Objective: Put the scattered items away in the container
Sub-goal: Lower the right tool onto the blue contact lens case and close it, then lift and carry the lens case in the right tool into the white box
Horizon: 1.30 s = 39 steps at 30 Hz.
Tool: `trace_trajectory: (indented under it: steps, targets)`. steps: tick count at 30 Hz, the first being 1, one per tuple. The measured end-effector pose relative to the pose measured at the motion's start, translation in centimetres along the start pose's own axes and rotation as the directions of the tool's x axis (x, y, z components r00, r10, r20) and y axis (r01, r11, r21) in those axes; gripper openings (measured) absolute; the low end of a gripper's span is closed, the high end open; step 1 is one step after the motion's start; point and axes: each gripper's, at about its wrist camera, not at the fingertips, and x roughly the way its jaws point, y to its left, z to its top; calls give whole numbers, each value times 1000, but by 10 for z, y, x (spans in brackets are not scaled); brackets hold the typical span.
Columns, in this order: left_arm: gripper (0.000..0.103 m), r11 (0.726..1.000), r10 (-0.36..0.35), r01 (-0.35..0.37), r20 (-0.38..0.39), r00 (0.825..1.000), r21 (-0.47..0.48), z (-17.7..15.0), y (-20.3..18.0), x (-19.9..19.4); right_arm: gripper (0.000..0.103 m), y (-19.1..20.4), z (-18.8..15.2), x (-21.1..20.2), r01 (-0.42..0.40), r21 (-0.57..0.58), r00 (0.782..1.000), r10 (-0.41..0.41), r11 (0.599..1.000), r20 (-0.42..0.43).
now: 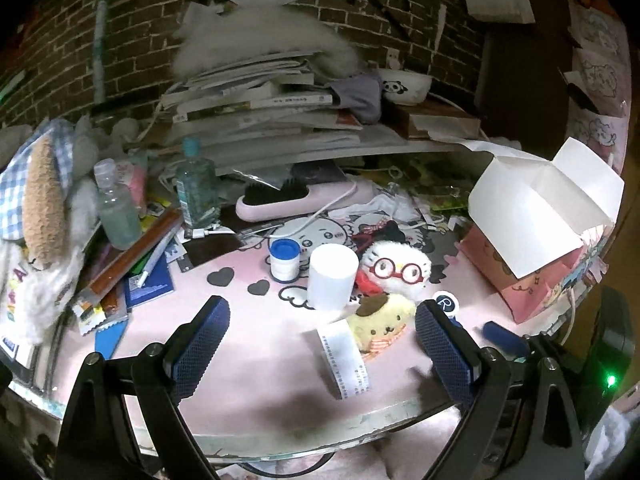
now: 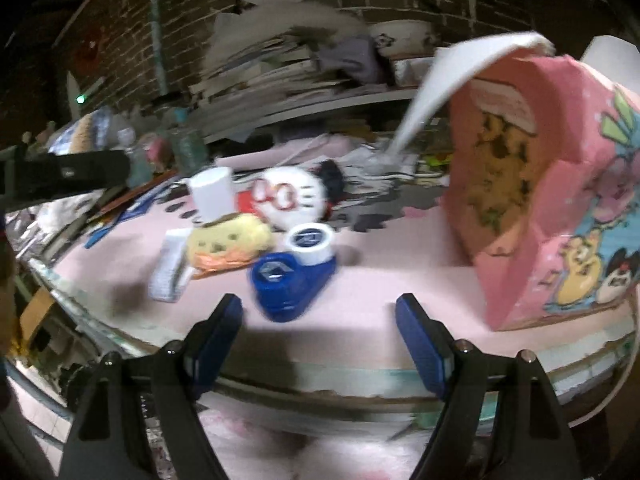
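Left wrist view: cluttered pink desk mat (image 1: 248, 344) in front of a dark brick wall.
Left gripper (image 1: 322, 344): jaws stand wide apart, nothing between the pads; it hangs over the near edge of the mat.
Right gripper (image 2: 319, 336): jaws also wide apart and empty, low over the near edge of the mat.
Container (image 2: 532, 216): pink cartoon-printed box at the right of the mat, lying on its side, its opening turned toward the scattered items and its white flaps (image 1: 552, 200) raised.
White cylinder (image 1: 332, 276): upright near the middle of the mat, just beside the plush toys.
Blue-capped jar (image 1: 285, 260): small, white, upright, just left of the white cylinder.
White plush with red glasses (image 1: 394, 268): lies right of the white cylinder.
Yellow plush (image 1: 380, 326): lies in front of the white plush, touching it.
Printed paper strip (image 1: 346, 356): lies flat just left of the yellow plush, nearest the left gripper.
Blue contact lens case (image 2: 292, 276): in the right wrist view it sits nearest the right gripper, between the yellow plush and the box; one cap is white.
Behind: a stack of books (image 1: 264, 108), two clear bottles (image 1: 196, 192) and a pink hairbrush (image 1: 296, 200).
Right wrist view: blurred, so fine detail is unclear.
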Motion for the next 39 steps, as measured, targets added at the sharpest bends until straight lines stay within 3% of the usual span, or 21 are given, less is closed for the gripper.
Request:
trace_trajectory:
  steps: [3,4,5,7,10,21,30,39]
  targets:
    - [93,1000,1,-1,-1,1000,-8,-1,2,0,76,12,2,5,17,-30,1000,-16,999,20]
    - [93,1000,1,-1,-1,1000,-12,-1,3,0,72,13,3,8,20,-29,1000,-19,999,25]
    - [93,1000,2,-2,0,1000,-17,-2,4,-1,67,13,4,11,19,-21,1000,-18,1000,24]
    - [93,1000,3,-3,0,1000,-25,-2,6,0,47,10,6,14,21,-8,1000,-20,1000,19]
    - [93,1000,-5,5,-1,1000,-30,-2,7,0,33,6,5,13,41,-20,999,-41,999,33]
    - [93,1000,-28,27,-21,999,-13,-3,-6,8,34,2,4,19,125,-27,990,-123,992,66]
    - [93,999,-32,32,-47,998,-7,-6,-13,15,31,1,3,19,132,-43,988,-128,990,87]
    - [93,999,-34,33,-34,999,-30,-6,-5,10,29,13,12,5,211,-119,966,-189,970,176]
